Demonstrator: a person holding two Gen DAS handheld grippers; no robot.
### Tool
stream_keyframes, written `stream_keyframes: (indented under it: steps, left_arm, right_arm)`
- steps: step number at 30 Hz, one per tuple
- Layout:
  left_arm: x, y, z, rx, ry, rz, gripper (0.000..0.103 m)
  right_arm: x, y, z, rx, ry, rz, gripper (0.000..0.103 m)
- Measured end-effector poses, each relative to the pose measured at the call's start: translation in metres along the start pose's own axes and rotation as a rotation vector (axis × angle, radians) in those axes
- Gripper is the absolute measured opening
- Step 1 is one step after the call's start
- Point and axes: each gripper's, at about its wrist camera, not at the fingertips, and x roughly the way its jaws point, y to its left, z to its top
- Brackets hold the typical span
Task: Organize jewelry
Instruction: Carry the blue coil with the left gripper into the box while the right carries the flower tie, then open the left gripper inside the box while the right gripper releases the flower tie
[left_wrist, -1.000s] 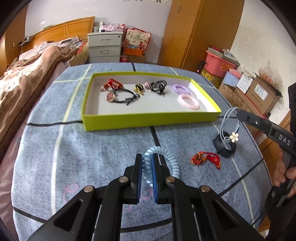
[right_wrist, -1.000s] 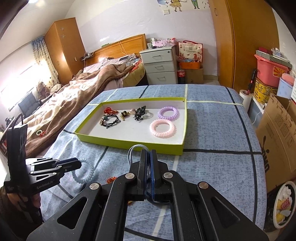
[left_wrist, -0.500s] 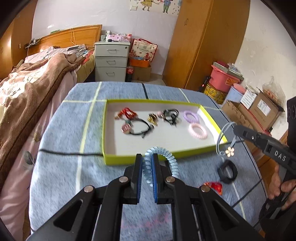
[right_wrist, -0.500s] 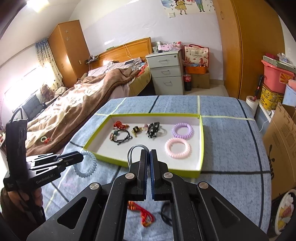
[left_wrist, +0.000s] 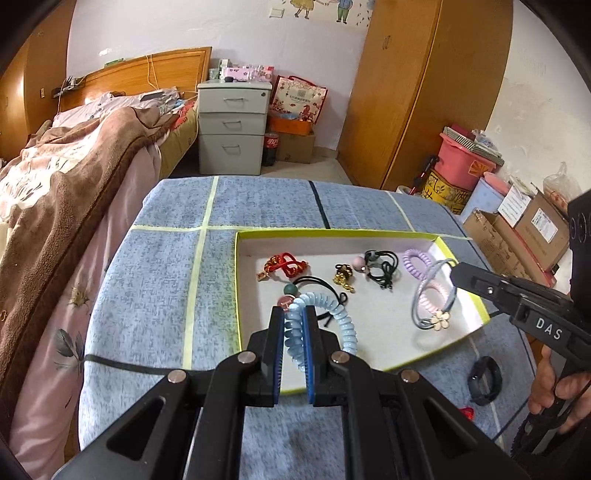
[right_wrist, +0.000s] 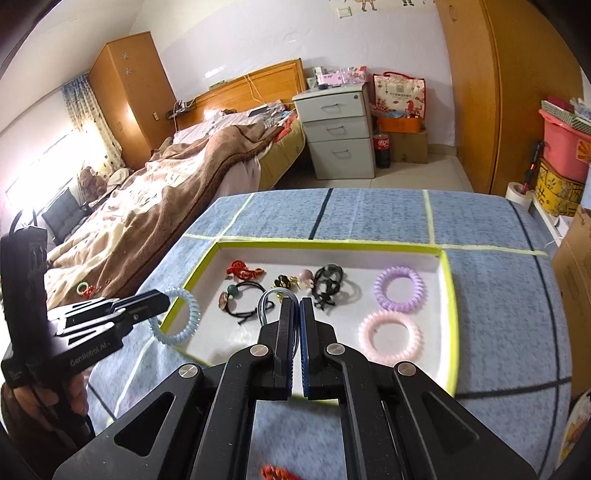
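Left gripper (left_wrist: 293, 325) clamps a pale-blue spiral hair tie (left_wrist: 332, 314), right gripper (right_wrist: 294, 314) a grey flower-charm hair loop (left_wrist: 432, 295), both above the lime-rimmed white tray (left_wrist: 236, 295); next, probably lower and release inside.

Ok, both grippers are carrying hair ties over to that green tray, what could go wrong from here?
1. The left gripper pinches only one side of the blue spiral tie, so it could spring out before it is well over the tray.
2. The thin flower tie dangles from the right gripper and could snag the black ties below.
3. The two grippers hang close together over the tray and may bump.
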Motion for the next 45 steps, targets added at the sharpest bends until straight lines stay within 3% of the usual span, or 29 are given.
stream_keyframes:
  steps: [11, 18, 32, 37, 45]
  left_arm:
    - [0.034, 0.012, 0.000, -0.019, 0.070, 0.012, 0.010]
    - [0.041, 0.013, -0.002, -0.019, 0.085, 0.010, 0.010]
    - [0.050, 0.010, -0.003, -0.018, 0.101, 0.022, 0.011]
    - [0.050, 0.010, -0.003, -0.019, 0.099, 0.021, 0.012]
    - [0.049, 0.005, -0.004, -0.011, 0.091, 0.011, 0.029]
  right_arm:
    - [0.045, 0.000, 0.002, 0.007, 0.077, 0.001, 0.003]
    - [0.047, -0.003, 0.002, 0.000, 0.084, -0.015, 0.003]
    - [0.053, -0.021, -0.005, -0.025, 0.118, -0.153, 0.003]
    - [0.056, -0.025, -0.005, -0.008, 0.127, -0.139, 0.003]
    - [0.058, -0.024, -0.005, -0.009, 0.133, -0.132, 0.003]
